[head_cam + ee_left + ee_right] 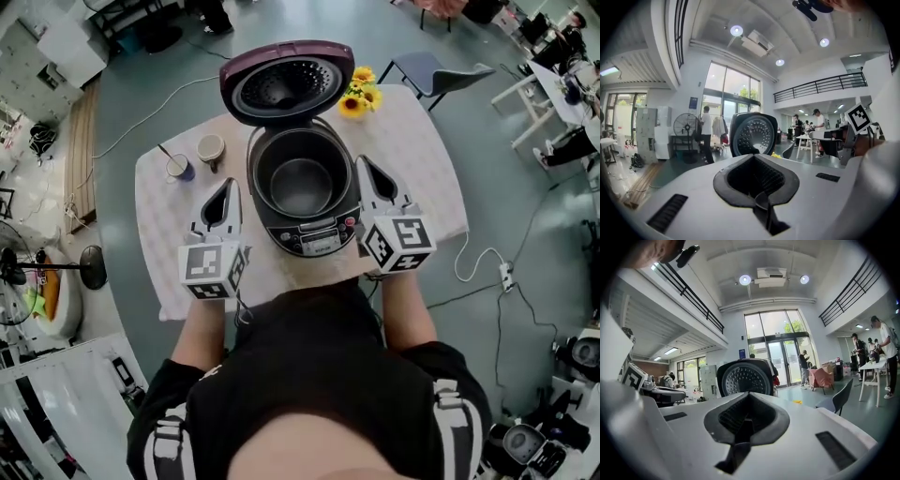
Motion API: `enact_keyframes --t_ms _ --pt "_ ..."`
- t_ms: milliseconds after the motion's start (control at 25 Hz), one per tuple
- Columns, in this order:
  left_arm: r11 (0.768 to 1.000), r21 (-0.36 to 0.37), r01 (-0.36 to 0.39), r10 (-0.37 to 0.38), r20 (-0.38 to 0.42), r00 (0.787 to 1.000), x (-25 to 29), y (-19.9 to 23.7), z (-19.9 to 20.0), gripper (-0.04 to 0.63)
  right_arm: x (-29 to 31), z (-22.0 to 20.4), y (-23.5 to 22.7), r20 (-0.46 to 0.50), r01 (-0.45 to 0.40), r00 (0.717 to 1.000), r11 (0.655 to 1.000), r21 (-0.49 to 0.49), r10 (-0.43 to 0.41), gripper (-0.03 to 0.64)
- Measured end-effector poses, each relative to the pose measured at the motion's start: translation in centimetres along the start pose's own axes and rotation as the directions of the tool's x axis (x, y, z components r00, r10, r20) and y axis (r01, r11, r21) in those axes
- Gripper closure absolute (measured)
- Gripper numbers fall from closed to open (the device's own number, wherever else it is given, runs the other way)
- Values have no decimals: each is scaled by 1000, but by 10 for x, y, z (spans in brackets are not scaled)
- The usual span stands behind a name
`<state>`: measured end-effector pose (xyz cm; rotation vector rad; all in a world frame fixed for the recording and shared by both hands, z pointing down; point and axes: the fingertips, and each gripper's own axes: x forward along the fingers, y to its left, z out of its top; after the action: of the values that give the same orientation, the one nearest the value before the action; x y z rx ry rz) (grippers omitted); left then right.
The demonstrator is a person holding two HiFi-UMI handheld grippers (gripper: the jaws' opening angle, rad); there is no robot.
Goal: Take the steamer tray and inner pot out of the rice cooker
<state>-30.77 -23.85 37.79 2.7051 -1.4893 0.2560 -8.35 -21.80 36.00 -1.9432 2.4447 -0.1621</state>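
Open rice cooker [314, 239] shows its dark inner pot [302, 187]; left tongs [228, 187] and right tongs [366, 165] pressed together.

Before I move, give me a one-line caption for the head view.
Rice cooker on the table, lid raised, flanked by the left gripper and right gripper, jaws shut and empty.

The cooker [314, 239], silver with a dark front panel, stands mid-table [427, 159], its purple lid [286, 82] swung open toward the table's far edge. The dark grey pot [302, 183] sits upright inside the cooker.
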Motion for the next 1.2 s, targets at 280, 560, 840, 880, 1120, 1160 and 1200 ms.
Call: enact_keyframes --t_ms 280,560,840,880,1120,1160,1200 --pt "999 -40 -16 16 4 1000 5 9 -4 591 7 0 -8 -30 -6 1000 998 -56 4 617" --pt "969 -196 151 -161 -37 986 19 2 -16 308 21 1 -1 -7 -262 963 943 207 269 411" --pt "736 -617 278 -324 38 945 29 14 -35 295 37 -24 -33 -51 -292 932 825 483 359 399" --pt "682 -671 290 -341 60 938 32 15 -38 295 39 -31 -38 -63 -279 930 807 520 362 399" --pt "278 -929 244 -392 122 912 51 12 -66 295 56 -66 -55 -104 -220 893 624 750 439 399" --pt "223 -950 219 -412 112 904 54 10 -72 295 58 -75 -59 -131 -194 882 603 774 452 399" --pt "176 -965 193 -430 101 897 57 8 -79 295 61 -85 -64 -163 -160 869 577 801 467 399"
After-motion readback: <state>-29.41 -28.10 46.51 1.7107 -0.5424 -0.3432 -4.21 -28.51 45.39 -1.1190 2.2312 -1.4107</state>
